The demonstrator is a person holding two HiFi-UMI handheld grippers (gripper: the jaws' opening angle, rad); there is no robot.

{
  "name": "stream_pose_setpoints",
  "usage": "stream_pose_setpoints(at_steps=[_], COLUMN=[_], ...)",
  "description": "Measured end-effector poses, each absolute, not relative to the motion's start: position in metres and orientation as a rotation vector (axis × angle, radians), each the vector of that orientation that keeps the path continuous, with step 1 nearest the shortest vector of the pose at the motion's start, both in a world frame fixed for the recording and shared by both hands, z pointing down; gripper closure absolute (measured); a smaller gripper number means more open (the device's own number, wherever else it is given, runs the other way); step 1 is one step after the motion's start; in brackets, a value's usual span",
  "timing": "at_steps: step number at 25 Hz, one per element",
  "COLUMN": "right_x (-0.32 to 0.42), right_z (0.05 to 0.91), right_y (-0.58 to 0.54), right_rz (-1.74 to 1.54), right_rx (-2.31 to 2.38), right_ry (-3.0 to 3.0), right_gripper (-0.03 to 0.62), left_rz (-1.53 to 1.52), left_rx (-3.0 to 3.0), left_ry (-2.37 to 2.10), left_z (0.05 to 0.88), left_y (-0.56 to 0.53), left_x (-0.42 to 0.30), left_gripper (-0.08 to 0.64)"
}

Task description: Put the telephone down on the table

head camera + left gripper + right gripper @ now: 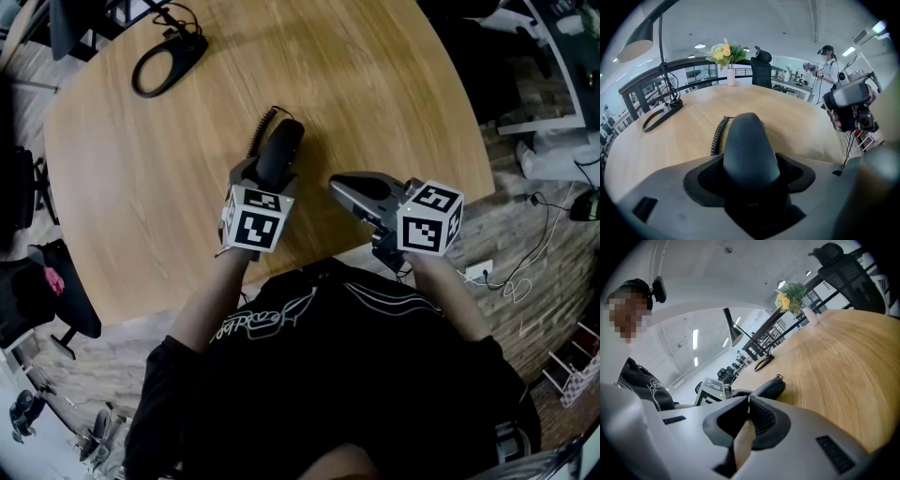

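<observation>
The black plastic telephone handset [279, 150] sat lengthwise between the jaws of my left gripper [270, 174], which stood wide and pressed on its flanks. It reached out over the round pale wooden table [141, 169]. From the right gripper view it looked low over the wood, but I could not tell whether its far end touched.

Its black coiled cord [260, 131] lay on the table just beyond it. My right gripper [339, 186] hung near, at the table's near edge, with its jaws together on nothing.

My worry was the release. If I let go while the handset was off the surface, it would have dropped and knocked, and its rounded back might have rolled it aside. I judged the springy cord could tug it askew once the pads came free. Pulling the left gripper back at a slant risked dragging the handset towards the near edge. The black ring-shaped lamp base [164, 64] stood well apart, so I saw no hazard there.
</observation>
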State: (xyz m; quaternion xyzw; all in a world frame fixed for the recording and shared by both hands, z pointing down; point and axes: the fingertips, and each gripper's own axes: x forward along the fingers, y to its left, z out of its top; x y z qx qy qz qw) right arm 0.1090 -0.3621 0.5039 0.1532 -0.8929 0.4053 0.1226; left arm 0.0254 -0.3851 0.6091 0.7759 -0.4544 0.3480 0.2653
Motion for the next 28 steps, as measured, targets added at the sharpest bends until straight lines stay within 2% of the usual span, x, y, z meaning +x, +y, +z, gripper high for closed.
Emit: stream_pose_setpoints(at_steps=[7, 18, 24, 28], right_x=[0.111, 0.097, 0.083, 0.082], right_z=[0.494, 0.463, 0.43, 0.404], right_y=[-0.373, -0.319, -0.264, -0.22], right_rz=[1.175, 1.132, 1.083, 1.026], right_rx=[0.486, 0.469, 0.429, 0.422], right_ry=[-2.634, -2.696, -2.774, -2.821], right_gripper=[0.551, 0.551, 0.552, 0.551], left_rz=[0.865, 0.527, 0.351, 0.282], left_rx=[2.104, 2.081, 2.139, 2.244], left_ry=[-1.186, -1.214, -1.161, -1.093], left_z=[0.6, 0.534, 0.472, 0.433], left_y=[-0.38, -0.326, -0.269, -0.215], left_x=[0.031, 0.003, 0.001, 0.012], left_gripper=[0.204, 0.193, 0.204, 0.272])
